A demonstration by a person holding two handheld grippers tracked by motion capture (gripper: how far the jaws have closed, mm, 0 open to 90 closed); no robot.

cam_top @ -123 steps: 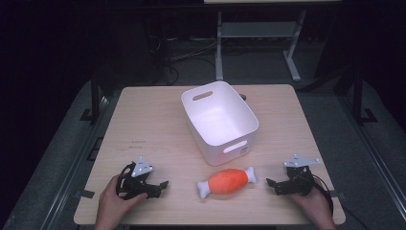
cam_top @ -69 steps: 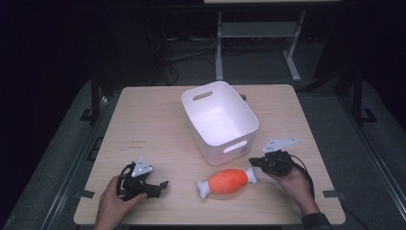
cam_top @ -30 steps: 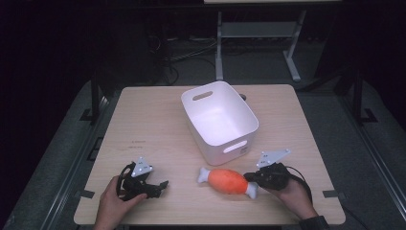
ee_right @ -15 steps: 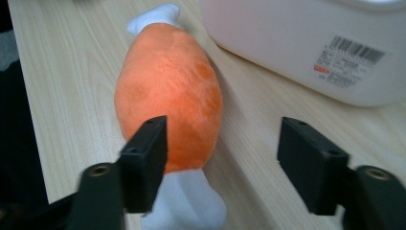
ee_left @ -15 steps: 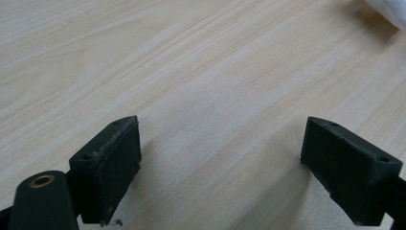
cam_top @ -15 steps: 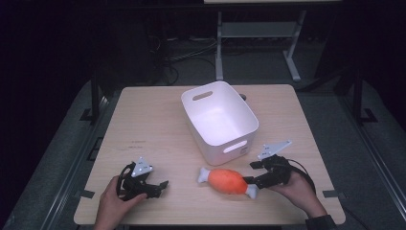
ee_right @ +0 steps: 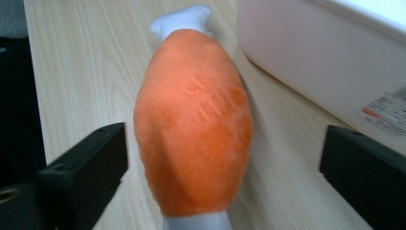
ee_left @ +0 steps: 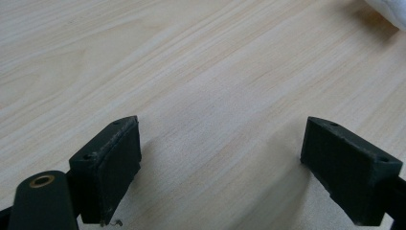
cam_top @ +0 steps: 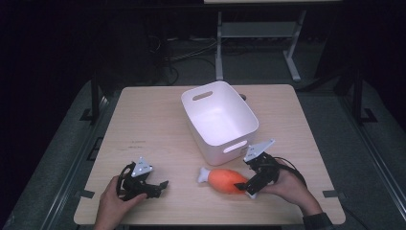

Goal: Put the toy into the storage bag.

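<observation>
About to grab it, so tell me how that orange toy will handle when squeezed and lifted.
The orange toy looks plush, so it will probably squash and feel light. Its rounded body may roll on the table. The right gripper straddles it, jaws apart.

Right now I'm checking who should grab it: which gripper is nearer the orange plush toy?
Right. The right gripper has its open jaws on either side of the orange plush toy; the left gripper rests open on the table, well off to the toy's left.

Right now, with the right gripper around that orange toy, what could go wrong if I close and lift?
The right gripper straddles the orange plush toy near one end, jaws open, so it may droop or slip when lifted. The white bin sits close beside that jaw, which could bump it. The left gripper sits open, apart, no help.
</observation>
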